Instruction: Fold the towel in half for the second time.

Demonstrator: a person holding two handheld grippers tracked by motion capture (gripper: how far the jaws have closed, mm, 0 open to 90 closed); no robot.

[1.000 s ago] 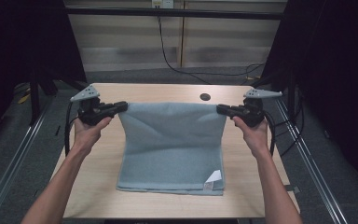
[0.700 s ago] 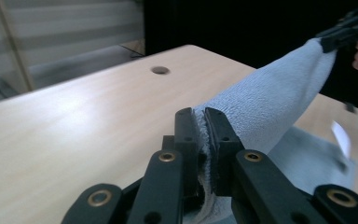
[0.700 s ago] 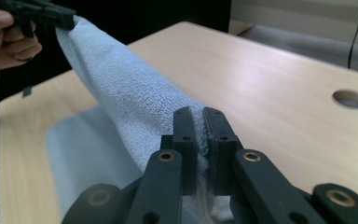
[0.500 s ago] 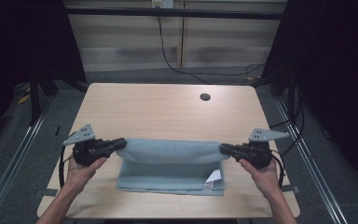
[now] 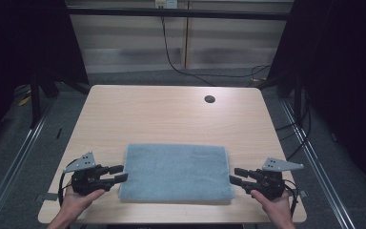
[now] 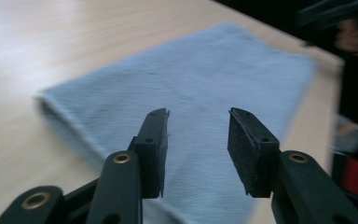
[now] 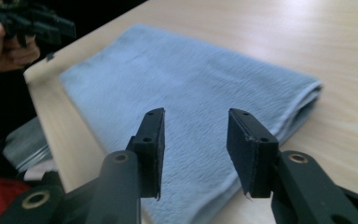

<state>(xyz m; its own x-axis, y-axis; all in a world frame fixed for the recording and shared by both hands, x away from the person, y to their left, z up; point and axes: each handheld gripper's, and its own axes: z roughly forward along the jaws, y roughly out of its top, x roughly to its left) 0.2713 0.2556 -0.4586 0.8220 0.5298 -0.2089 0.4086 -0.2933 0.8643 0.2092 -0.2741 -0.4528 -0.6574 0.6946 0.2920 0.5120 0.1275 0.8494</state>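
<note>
Lying flat on the near half of the bench (image 5: pixel 171 109), the folded blue-grey towel (image 5: pixel 177 171) stretches sideways between the 2 tools, its long edges running parallel to the bench's front edge. The left hand-held gripper (image 5: pixel 120 173) sits just beside the towel's left end, low over the wood, held by the person's left hand (image 5: pixel 78 200). Its jaws have just been opening and now stand apart with clear space between the pads; in the left gripper view the left hand-held gripper (image 6: pixel 198 140) shows only the towel (image 6: pixel 200 84) lying beyond and below the gap, nothing pinched in it. The right hand-held gripper (image 5: pixel 235 175) mirrors it at the towel's right end, gripped by the right hand (image 5: pixel 274 205), its tips close to the cloth's short edge. Its jaws too have just been opening, and in the right gripper view the right hand-held gripper (image 7: pixel 195 140) has both pads spread, the towel (image 7: pixel 182 79) lying loose on the bench under them. From that view the doubled layers show at the towel's far corner, where the fold's edge rests on the wood. Neither tool has hold of anything. A small dark round hole (image 5: pixel 209 99) sits in the bench top toward the far side, well apart from the towel.
</note>
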